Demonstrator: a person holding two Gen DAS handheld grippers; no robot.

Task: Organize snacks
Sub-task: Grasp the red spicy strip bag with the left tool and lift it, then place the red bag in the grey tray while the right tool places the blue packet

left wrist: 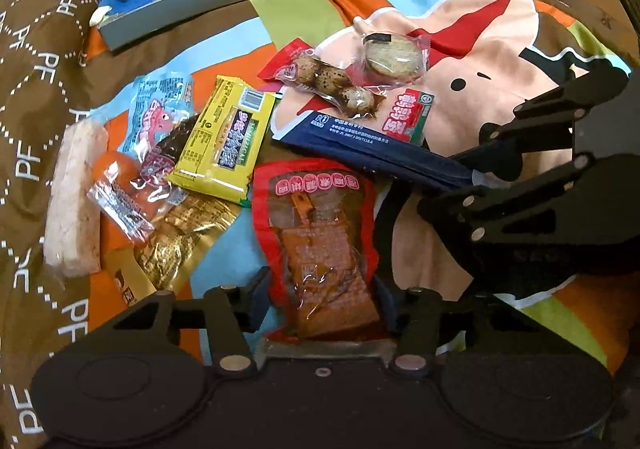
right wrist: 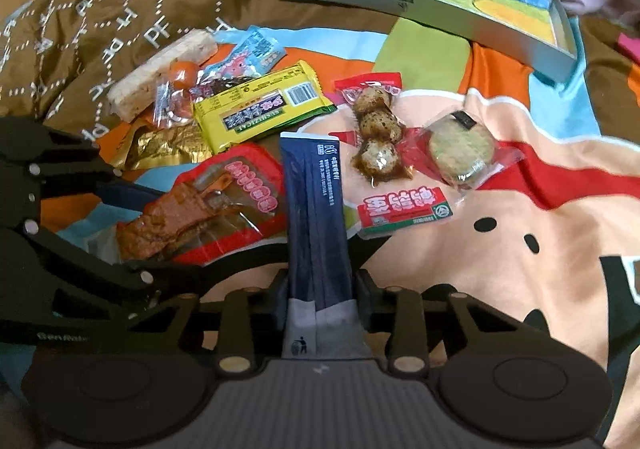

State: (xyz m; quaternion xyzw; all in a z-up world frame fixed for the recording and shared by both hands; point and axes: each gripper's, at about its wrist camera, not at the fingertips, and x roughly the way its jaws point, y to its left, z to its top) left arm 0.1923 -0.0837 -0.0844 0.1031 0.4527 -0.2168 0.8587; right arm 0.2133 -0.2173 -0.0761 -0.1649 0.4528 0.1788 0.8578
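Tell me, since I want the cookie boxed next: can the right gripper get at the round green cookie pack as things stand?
Probably not yet. The right gripper is shut on the navy sachet. The green cookie pack itself lies uncovered on the bedspread, so the way looks free once the sachet goes.

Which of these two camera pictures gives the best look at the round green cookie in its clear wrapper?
The right wrist view: the round green cookie in its clear wrapper lies near mid-frame, its face and dark label plain. In the left wrist view the cookie sits farther off, smaller and blurrier.
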